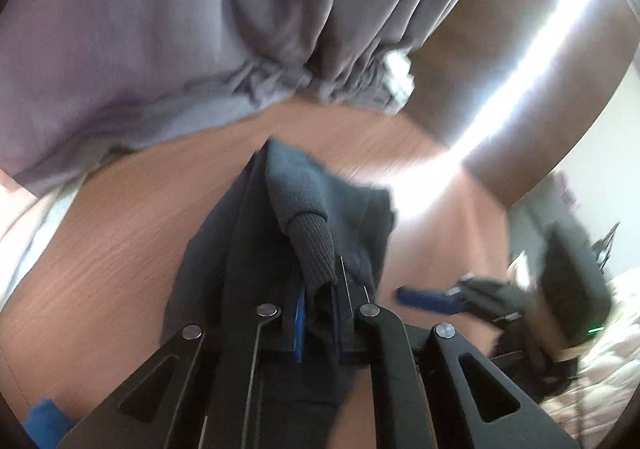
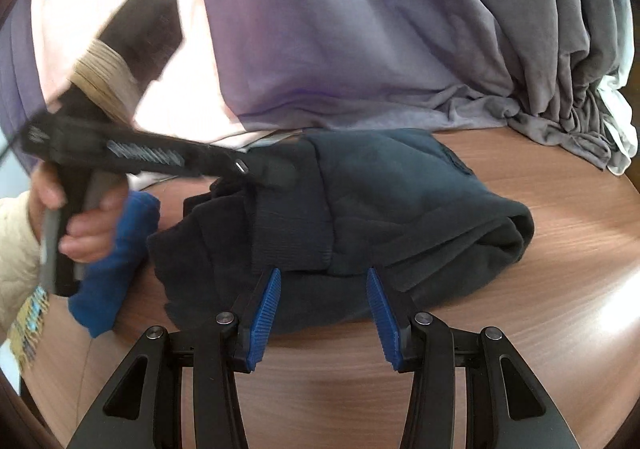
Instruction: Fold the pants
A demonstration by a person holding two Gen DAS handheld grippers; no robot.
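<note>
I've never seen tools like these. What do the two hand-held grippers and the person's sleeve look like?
Each hand-held gripper is a black linkage with silver rivets and ribbed blue pads. The left one has a pistol grip and tan tape. The sleeve is cream and quilted.

Pants [image 2: 360, 209] on table [image 2: 520, 309], curtain [image 2: 360, 29] behind, cloth [image 2: 120, 257] left.

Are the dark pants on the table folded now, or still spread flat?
Folded. The dark pants lie in a thick bundle on the table, a ribbed cuff over the layers.
</note>
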